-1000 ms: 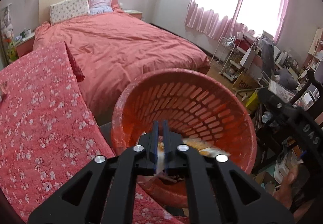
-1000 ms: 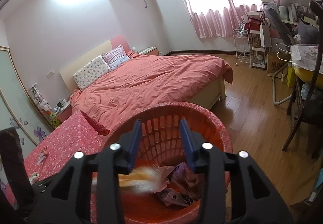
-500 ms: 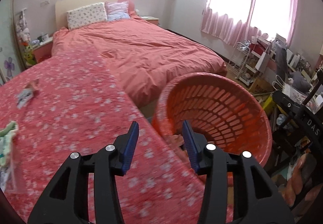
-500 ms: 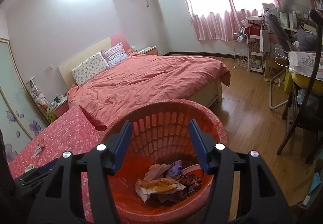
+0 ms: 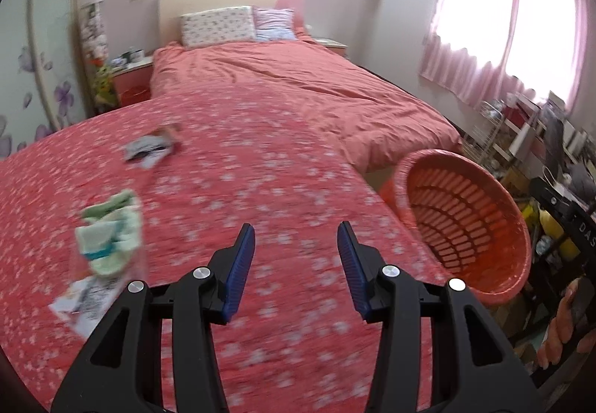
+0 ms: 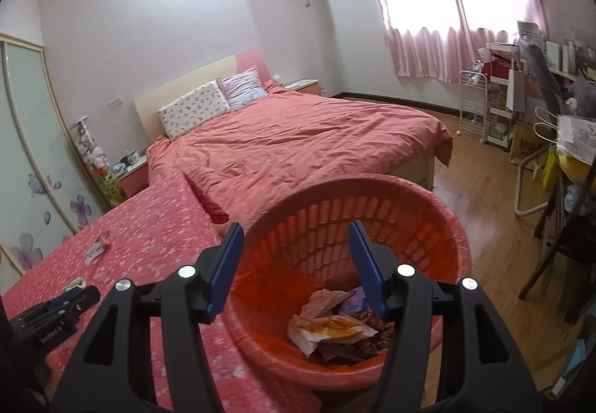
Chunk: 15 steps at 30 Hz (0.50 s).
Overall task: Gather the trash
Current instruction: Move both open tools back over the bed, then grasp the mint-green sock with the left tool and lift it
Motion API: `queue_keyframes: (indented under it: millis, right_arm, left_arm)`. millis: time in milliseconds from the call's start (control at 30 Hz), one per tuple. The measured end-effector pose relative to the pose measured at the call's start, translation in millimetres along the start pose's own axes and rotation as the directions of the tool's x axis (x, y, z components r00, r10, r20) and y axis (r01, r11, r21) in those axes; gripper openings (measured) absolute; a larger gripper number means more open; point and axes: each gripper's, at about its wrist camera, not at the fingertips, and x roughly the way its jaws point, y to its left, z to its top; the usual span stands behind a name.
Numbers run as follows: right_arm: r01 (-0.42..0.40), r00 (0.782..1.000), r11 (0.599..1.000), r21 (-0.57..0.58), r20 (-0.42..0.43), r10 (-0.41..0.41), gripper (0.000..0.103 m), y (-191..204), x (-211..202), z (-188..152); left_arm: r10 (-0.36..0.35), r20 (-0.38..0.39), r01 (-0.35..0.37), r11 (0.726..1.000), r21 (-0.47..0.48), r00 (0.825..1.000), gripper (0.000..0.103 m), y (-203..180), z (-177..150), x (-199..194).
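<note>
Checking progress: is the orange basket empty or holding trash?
Holding trash: crumpled wrappers lie at the bottom of the orange basket.

A red floral-print cloth (image 5: 283,197) carries scattered trash — a green-white wrapper (image 5: 110,238), a flat paper (image 5: 87,301), a crumpled packet (image 5: 149,148).

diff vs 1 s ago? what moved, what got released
The left gripper was shut on a wrapper over the orange basket; it let go, opened, and swung left over the floral cloth toward the green-white litter. The yellow wrapper, blurred in mid-fall before, now lies in the basket. The right gripper opened a little wider and stayed empty above the basket.
</note>
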Motion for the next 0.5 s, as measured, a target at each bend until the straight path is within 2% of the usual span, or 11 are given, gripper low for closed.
queue_keyframes:
  millis: [200, 367, 500]
  right_arm:
    - [-0.038, 0.999, 0.998, -0.041, -0.032, 0.036, 0.058, 26, -1, -7]
    - [-0.059, 0.997, 0.996, -0.064, -0.061, 0.055, 0.058, 40, 2, -13]
    - [-0.068, 0.995, 0.995, -0.072, -0.073, 0.063, 0.058, 47, 4, -15]
  left_arm:
    - [0.105, 0.015, -0.104, 0.993, -0.060, 0.994, 0.047, 56, -6, -19]
    - [0.162, -0.034, -0.164, 0.983, -0.078, 0.986, 0.047, 83, -12, -11]
    - [0.169, -0.074, -0.175, 0.981, -0.084, 0.983, 0.047, 92, -15, 1]
